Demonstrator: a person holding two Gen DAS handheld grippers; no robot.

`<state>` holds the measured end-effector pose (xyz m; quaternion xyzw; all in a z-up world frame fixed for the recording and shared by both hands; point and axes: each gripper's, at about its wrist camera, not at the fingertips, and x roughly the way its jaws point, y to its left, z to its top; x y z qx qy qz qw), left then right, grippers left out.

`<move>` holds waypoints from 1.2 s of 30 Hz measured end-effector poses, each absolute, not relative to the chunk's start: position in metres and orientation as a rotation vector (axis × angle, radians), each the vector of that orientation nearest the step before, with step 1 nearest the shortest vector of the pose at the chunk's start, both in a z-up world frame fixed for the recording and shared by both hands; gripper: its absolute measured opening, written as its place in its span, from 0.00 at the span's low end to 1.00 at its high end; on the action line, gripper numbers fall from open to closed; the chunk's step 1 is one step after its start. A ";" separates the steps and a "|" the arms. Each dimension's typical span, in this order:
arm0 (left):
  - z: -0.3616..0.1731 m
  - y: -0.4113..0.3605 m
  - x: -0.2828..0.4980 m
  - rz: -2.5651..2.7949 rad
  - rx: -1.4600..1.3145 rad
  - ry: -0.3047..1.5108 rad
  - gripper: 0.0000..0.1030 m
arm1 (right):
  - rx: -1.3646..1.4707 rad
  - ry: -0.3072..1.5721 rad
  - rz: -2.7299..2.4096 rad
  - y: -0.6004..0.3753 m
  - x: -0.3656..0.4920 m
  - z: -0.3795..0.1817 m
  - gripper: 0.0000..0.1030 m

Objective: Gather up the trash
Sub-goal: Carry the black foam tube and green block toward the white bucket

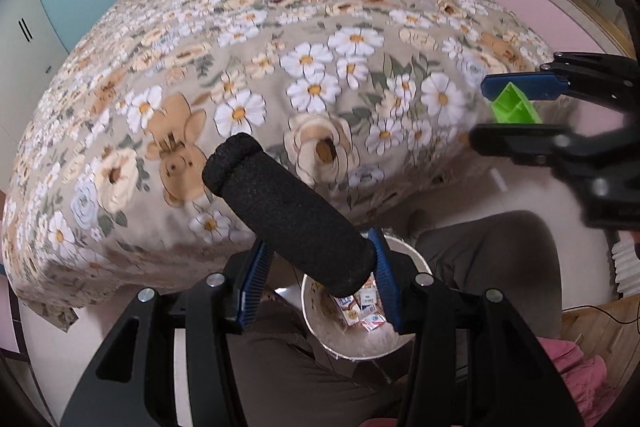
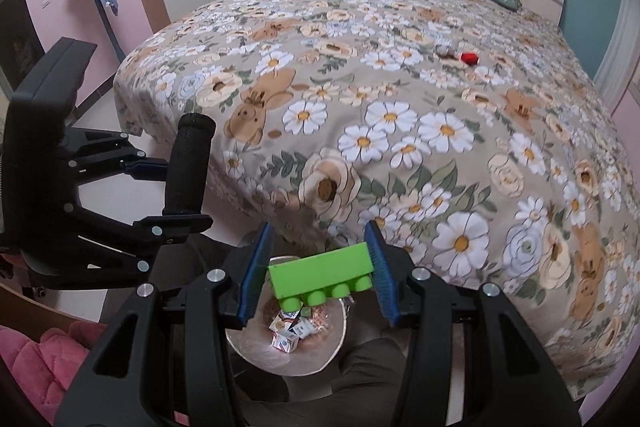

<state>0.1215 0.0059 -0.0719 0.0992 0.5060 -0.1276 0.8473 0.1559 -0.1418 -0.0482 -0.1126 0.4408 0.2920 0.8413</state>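
Observation:
My left gripper (image 1: 320, 255) is shut on a black foam cylinder (image 1: 280, 203), which sticks out forward and to the left between the blue pads. Below it on the floor stands a round pale bin (image 1: 372, 347) holding several small cartons (image 1: 360, 311). In the right wrist view my right gripper (image 2: 318, 247) is shut on a green toy brick (image 2: 320, 275), studs toward the camera, above the same bin (image 2: 256, 347). Each gripper shows in the other's view: the right gripper (image 1: 484, 111) with the brick (image 1: 516, 107), the left gripper (image 2: 180, 195) with the cylinder (image 2: 190, 163).
A bed with a floral cover (image 2: 400, 107) fills the space ahead. A small red object (image 2: 469, 57) and a pale scrap (image 2: 444, 51) lie on it. A person's dark-trousered legs (image 1: 480, 259) flank the bin. A pink cushion (image 2: 36, 355) lies at the left.

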 end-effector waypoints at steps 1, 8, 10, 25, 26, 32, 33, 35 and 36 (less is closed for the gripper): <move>-0.078 0.006 0.121 -0.269 0.210 1.076 0.49 | -0.234 0.939 0.618 -0.143 0.156 -0.052 0.47; -0.107 0.002 0.117 -0.277 0.220 1.126 0.49 | -0.201 0.997 0.621 -0.149 0.151 -0.085 0.47; -0.115 0.001 0.116 -0.280 0.228 1.141 0.49 | -0.191 1.010 0.624 -0.152 0.150 -0.091 0.47; -0.179 0.000 0.109 -0.287 0.246 1.253 0.49 | -0.172 1.105 0.599 -0.155 0.141 -0.155 0.47; -0.182 0.001 0.109 -0.284 0.245 1.255 0.49 | -0.170 1.113 0.599 -0.154 0.141 -0.161 0.47; -0.205 0.004 0.109 -0.270 0.224 1.295 0.49 | -0.204 1.143 0.574 -0.148 0.137 -0.192 0.47; -0.208 0.005 0.110 -0.268 0.225 1.299 0.49 | -0.205 1.150 0.573 -0.148 0.136 -0.198 0.47; -0.215 0.007 0.110 -0.267 0.218 1.306 0.49 | -0.206 1.164 0.571 -0.147 0.135 -0.208 0.47; -0.219 0.008 0.110 -0.265 0.217 1.307 0.49 | -0.210 1.169 0.568 -0.146 0.135 -0.213 0.47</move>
